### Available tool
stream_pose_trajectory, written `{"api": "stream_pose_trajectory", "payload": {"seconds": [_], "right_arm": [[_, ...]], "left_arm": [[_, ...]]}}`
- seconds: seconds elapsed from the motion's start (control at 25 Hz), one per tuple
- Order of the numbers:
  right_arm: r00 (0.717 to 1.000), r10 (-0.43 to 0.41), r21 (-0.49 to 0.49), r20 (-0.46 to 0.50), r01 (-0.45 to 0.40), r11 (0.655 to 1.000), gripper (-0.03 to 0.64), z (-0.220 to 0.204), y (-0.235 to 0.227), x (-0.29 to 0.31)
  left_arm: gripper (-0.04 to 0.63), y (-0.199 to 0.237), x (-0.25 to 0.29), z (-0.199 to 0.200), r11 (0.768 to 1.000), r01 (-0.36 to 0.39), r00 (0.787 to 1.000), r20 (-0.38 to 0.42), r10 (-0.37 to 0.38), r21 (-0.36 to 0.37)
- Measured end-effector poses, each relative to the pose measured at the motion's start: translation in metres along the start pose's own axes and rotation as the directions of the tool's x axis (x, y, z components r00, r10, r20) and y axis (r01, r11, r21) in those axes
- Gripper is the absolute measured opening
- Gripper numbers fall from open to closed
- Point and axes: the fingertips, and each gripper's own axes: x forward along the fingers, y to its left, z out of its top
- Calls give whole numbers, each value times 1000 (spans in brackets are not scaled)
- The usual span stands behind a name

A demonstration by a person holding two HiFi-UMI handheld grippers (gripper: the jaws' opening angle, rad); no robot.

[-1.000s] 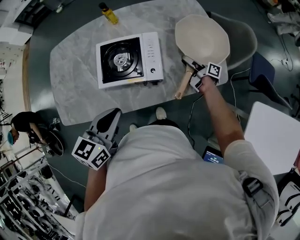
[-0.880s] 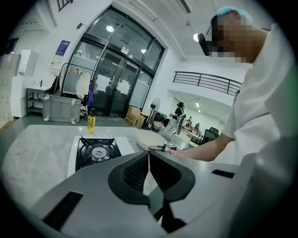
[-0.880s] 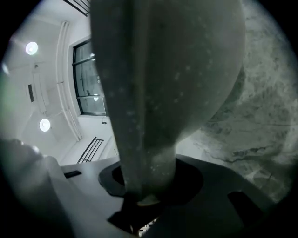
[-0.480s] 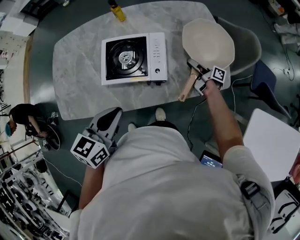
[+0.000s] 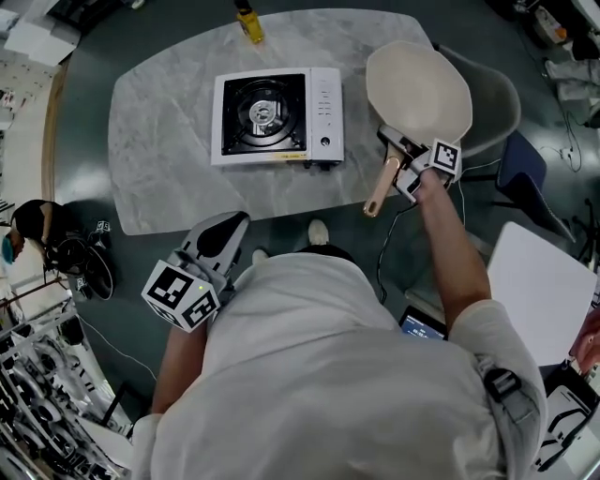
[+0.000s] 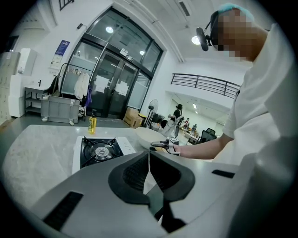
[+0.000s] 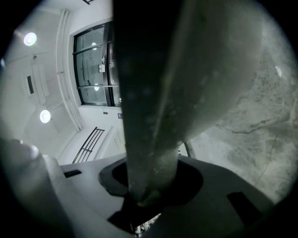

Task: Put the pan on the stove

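Observation:
A cream pan (image 5: 419, 89) with a wooden handle (image 5: 381, 189) hangs at the right end of the marble table (image 5: 159, 141). My right gripper (image 5: 405, 165) is shut on the handle close to the bowl, its jaws having just closed there. The right gripper view shows the pan's grey underside (image 7: 186, 69) running out from the jaws, with marble beyond it. The white stove (image 5: 277, 117) with its black burner sits mid-table, left of the pan. My left gripper (image 5: 214, 246) hangs by my body below the table edge, shut (image 6: 149, 172) and empty.
A yellow bottle (image 5: 248, 21) stands at the table's far edge behind the stove. A grey chair (image 5: 497, 89) sits just right of the pan, and a white tabletop (image 5: 544, 281) lies further right. A person (image 5: 37, 234) crouches on the floor at left.
My right gripper has tightened on the handle and lifted the pan slightly off the table. The left gripper has stayed by my body.

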Motion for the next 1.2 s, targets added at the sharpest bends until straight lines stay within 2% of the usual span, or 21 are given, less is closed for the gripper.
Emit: {"api": "stream_pose_trajectory", "payload": {"seconds": [0.6, 1.2], "right_arm": [[992, 25, -52, -121, -32, 998, 144, -75, 87, 52], [966, 49, -61, -255, -67, 996, 146, -180, 119, 143]], "left_arm": [[21, 24, -65, -22, 999, 5, 997, 78, -2, -33], [21, 56, -151, -48, 998, -38, 988, 146, 45, -51]]}}
